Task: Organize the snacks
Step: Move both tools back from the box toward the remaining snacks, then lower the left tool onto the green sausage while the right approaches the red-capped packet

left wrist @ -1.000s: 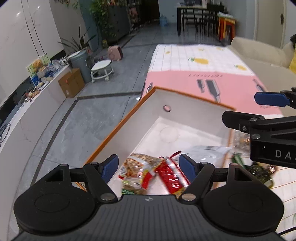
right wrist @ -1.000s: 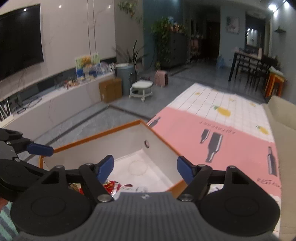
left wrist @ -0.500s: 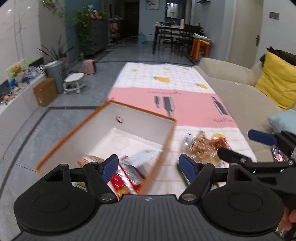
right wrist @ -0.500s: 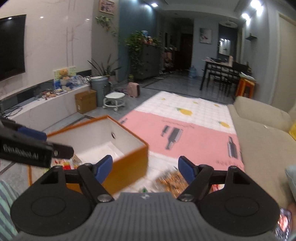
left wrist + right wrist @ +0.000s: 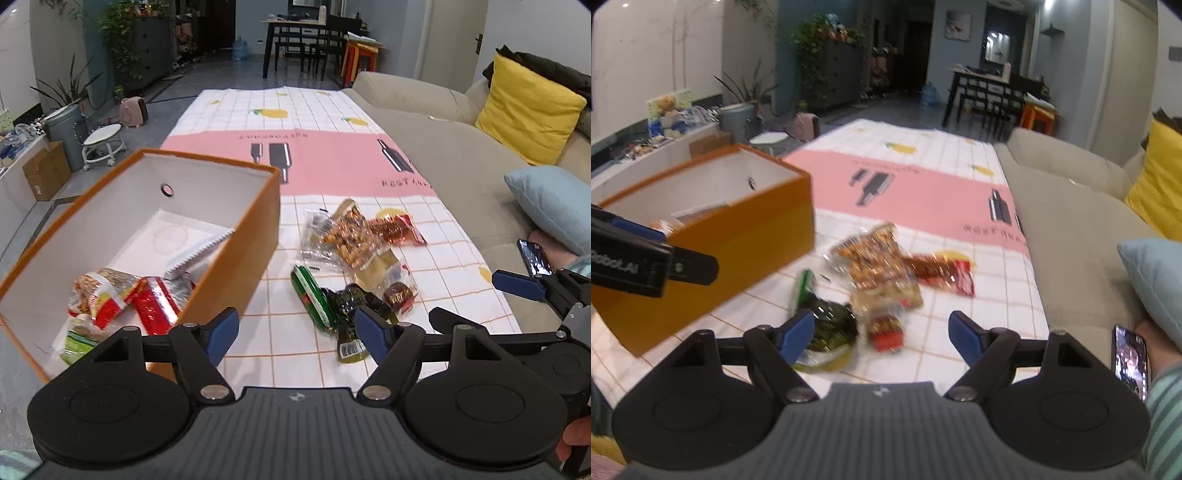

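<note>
An orange box (image 5: 236,258) with white inside stands at the left on the checked cloth and holds several snack packets (image 5: 110,295). To its right lies a loose pile: a clear nut packet (image 5: 351,236), a red packet (image 5: 399,229), a green stick packet (image 5: 310,299) and a dark green packet (image 5: 354,299). My left gripper (image 5: 297,334) hovers just short of the pile, its jaws closing with nothing between them. My right gripper (image 5: 881,332) is open above a small red packet (image 5: 884,330), not touching it, beside the dark packet (image 5: 834,325).
The pink and white cloth (image 5: 332,162) stretches far ahead. A beige sofa (image 5: 461,166) runs along the right with a pale blue pillow (image 5: 546,203) and a yellow cushion (image 5: 528,110). A lit phone (image 5: 1130,358) lies at the sofa edge beside a person's hand.
Both grippers swung right, away from over the orange box, and came down toward the loose pile of snacks. The box now sits at the left of both views.
</note>
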`<action>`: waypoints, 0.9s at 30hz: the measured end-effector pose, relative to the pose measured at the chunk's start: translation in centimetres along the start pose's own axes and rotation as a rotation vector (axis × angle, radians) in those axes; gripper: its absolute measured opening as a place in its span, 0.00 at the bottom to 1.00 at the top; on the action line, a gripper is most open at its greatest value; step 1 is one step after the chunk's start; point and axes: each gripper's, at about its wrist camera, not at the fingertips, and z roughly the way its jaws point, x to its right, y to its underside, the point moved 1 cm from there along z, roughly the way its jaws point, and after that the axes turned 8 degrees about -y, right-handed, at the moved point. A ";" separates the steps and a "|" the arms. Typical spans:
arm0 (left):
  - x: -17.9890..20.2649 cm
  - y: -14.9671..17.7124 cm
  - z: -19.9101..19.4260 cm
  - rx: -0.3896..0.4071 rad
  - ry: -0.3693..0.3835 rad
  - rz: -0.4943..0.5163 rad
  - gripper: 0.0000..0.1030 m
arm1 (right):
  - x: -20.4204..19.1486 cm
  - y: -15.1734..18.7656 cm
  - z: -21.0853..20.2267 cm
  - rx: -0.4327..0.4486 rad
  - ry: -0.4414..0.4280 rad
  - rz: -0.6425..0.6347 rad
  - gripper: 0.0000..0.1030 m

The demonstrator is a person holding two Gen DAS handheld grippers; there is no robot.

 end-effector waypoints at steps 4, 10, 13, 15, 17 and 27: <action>0.3 0.4 1.1 -0.029 0.016 -0.023 0.80 | 1.0 0.8 1.6 -0.031 0.008 0.026 0.75; 1.0 0.1 3.3 -0.061 0.052 -0.065 0.76 | 1.9 1.1 3.7 -0.034 0.009 0.050 0.71; 1.4 -0.1 4.5 -0.077 0.064 -0.072 0.75 | 2.2 1.0 4.9 -0.030 0.010 0.048 0.64; 1.6 -0.2 5.5 -0.089 0.058 -0.071 0.73 | 2.1 1.0 5.6 -0.035 0.009 0.036 0.61; 1.7 -0.2 6.5 -0.103 0.044 -0.076 0.69 | 2.0 1.0 6.4 -0.048 0.009 0.019 0.57; 1.4 -0.3 10.3 -0.132 -0.009 -0.110 0.60 | 2.4 1.3 9.1 -0.098 0.004 0.023 0.52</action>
